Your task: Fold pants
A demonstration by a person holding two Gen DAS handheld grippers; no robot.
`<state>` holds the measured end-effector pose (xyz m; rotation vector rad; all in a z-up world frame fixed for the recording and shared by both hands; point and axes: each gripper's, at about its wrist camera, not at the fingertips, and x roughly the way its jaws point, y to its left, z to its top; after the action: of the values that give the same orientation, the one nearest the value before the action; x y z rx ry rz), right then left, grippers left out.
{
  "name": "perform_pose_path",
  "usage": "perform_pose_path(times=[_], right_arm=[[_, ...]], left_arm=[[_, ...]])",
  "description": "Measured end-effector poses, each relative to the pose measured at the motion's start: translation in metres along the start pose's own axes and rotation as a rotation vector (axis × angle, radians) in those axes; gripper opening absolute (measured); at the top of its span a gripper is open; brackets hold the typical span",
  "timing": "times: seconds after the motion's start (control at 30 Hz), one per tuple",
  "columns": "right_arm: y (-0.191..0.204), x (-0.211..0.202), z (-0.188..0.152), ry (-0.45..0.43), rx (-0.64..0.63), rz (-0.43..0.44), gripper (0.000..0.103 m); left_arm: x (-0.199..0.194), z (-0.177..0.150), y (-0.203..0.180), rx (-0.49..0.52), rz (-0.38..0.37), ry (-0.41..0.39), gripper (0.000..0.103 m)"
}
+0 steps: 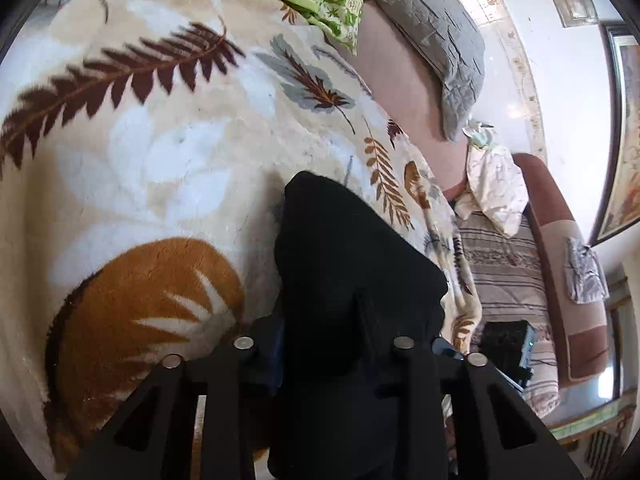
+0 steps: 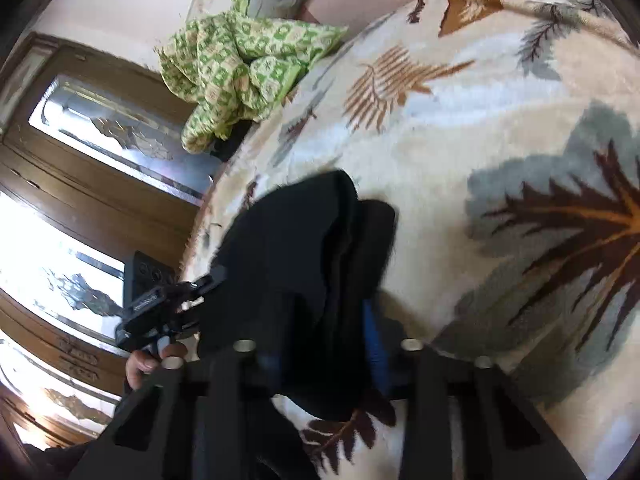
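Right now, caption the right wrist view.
Right gripper clamps black pants over leaf-print blanket; left gripper alongside.

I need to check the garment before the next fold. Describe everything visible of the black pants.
The black pants are plain, dark, soft-looking fabric with no visible pattern or label. They lie bunched in thick overlapping layers on the leaf-print blanket, near its edge. In the right wrist view the pants show several stacked folds with rounded edges. Both ends look gripped: cloth runs between the fingers of the left gripper and of the right gripper, hiding how far they close. Waistband and hems cannot be told apart.
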<state>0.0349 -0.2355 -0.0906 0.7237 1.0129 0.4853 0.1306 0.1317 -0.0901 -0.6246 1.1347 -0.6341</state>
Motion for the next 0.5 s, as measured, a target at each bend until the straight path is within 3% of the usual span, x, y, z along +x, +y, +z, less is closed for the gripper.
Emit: perform_pose_path(times=[0.2,0.33,0.47,0.5], right_arm=[[-0.004,-0.054,0.016,-0.175,0.005,-0.018,0.025],[-0.022,-0.08,0.035,-0.242,0.032,-0.061,0.025],[-0.058,-0.069,0.046,-0.199,0.125,-0.187,0.031],[-0.065,-0.065,0.045,-0.187,0.147,-0.231,0.034]], left_arm=[[0.019,0.023,-0.069,0.157,-0.007,-0.002,0.025],[0.069,0.042,-0.103,0.201,-0.005,0.026,0.026],[0.134,0.047,-0.1,0.215,0.108,0.097,0.03],[0.143,0.047,-0.096,0.2,0.126,0.109,0.042]])
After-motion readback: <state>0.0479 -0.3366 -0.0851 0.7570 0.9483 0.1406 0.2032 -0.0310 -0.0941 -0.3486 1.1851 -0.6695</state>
